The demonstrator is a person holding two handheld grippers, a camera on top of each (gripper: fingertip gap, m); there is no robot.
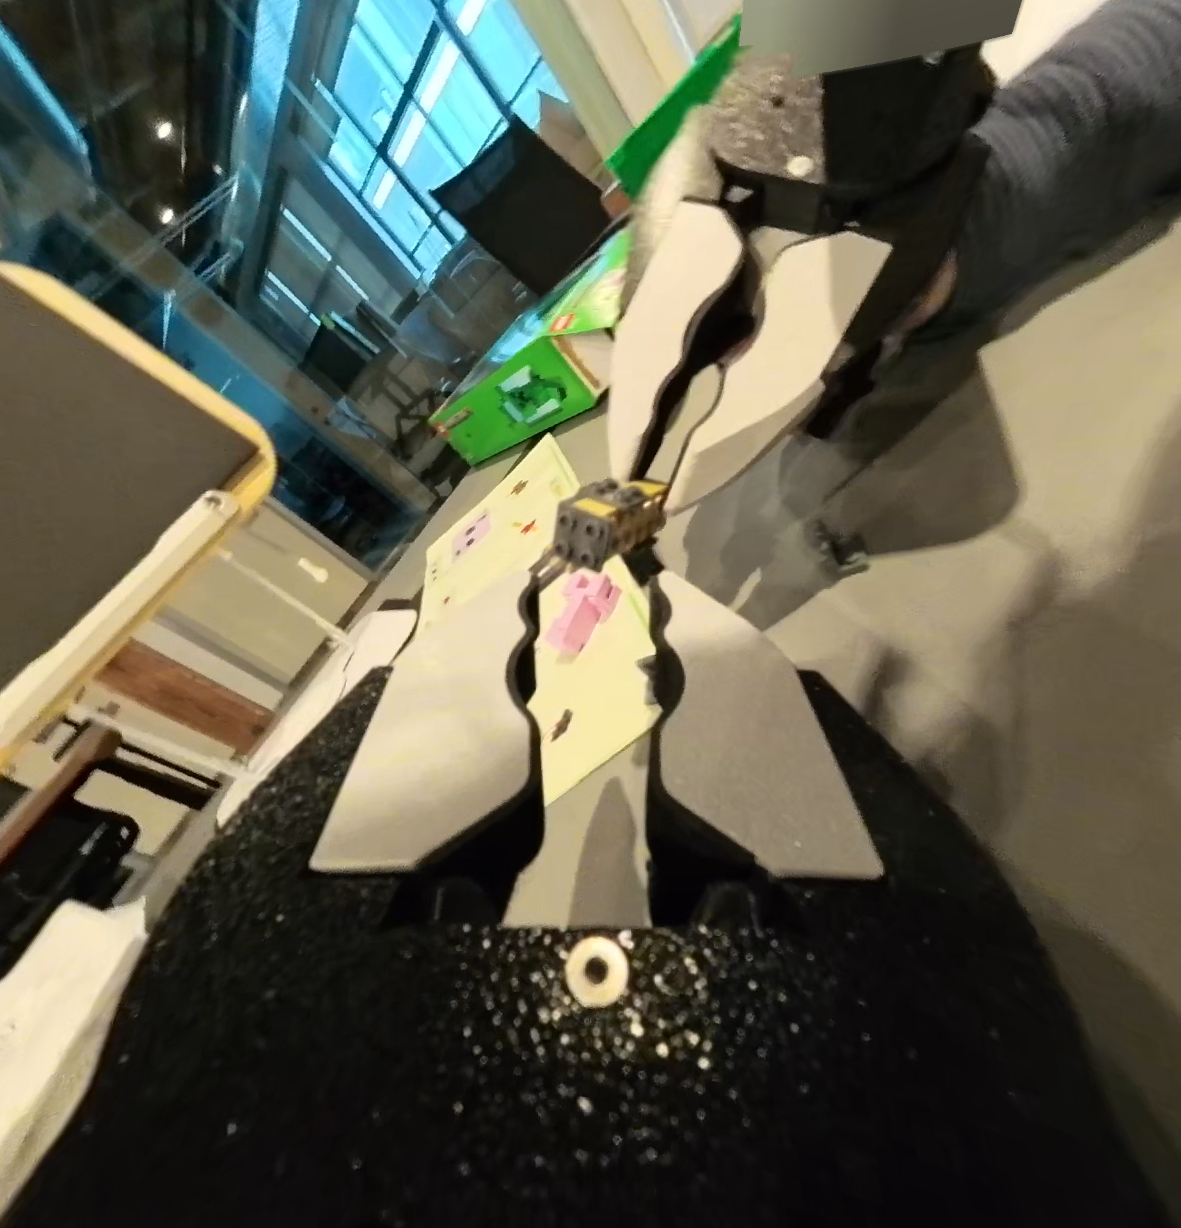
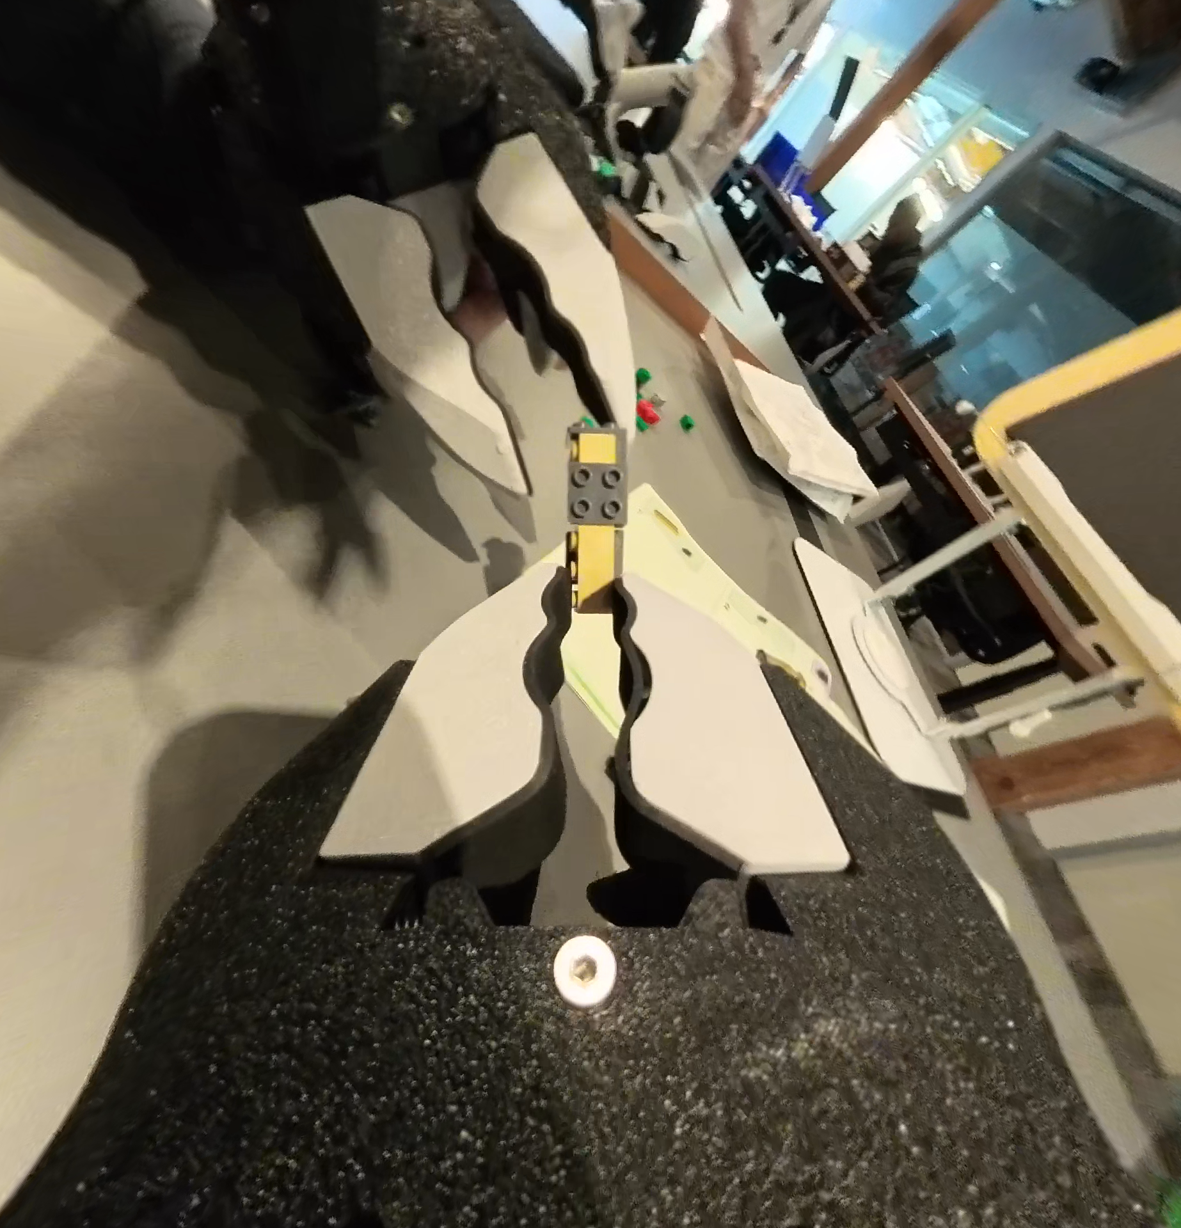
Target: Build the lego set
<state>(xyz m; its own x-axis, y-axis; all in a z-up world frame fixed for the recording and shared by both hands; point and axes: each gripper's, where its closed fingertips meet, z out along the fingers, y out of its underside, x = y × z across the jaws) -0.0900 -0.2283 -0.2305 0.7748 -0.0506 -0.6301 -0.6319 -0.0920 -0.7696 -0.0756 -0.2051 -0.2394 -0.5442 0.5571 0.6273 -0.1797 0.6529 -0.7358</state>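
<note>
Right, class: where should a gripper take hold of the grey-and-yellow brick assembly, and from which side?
I'd grip the brick assembly by a yellow end, pads on its flat opposite sides, coming in along its length. That leaves the studded grey middle clear. The right gripper holds one end so.

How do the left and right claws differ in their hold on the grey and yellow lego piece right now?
The right claw pinches the yellow end of the lego piece; the left claw sits at its grey studded end. The right claw's gap is narrow; the left claw's is wider, a pale sheet showing through, and its grip cannot be told. Both are grey with wavy black inner edges.
</note>
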